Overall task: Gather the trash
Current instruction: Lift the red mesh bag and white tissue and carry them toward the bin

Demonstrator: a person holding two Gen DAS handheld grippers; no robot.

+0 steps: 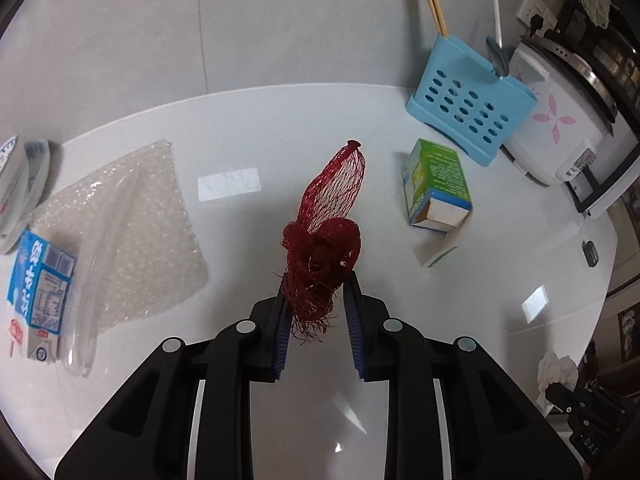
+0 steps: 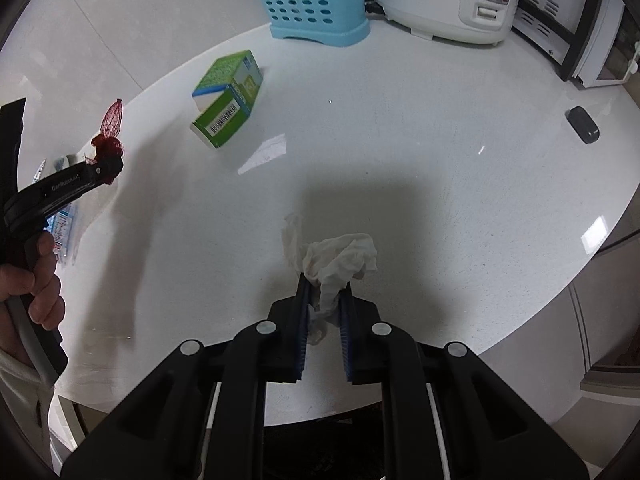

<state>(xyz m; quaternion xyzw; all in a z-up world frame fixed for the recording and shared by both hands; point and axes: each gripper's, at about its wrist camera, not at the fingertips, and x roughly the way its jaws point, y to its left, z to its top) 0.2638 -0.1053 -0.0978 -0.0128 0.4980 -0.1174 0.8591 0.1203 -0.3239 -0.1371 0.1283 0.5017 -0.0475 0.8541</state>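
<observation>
While we look along the left wrist view:
Left gripper (image 1: 316,280): our jaws pinch the red mesh bag (image 1: 328,220), lifted above the desk (image 1: 256,140).
Left behind: green carton (image 1: 436,184), bubble wrap (image 1: 124,232), blue milk carton (image 1: 38,292).
Right wrist view:
Right gripper (image 2: 325,300): our jaws are closed on the crumpled tissue (image 2: 336,260) over the desk's near edge.

Black gripper (image 1: 318,300), blue ribbed pads (image 1: 282,340)
</observation>
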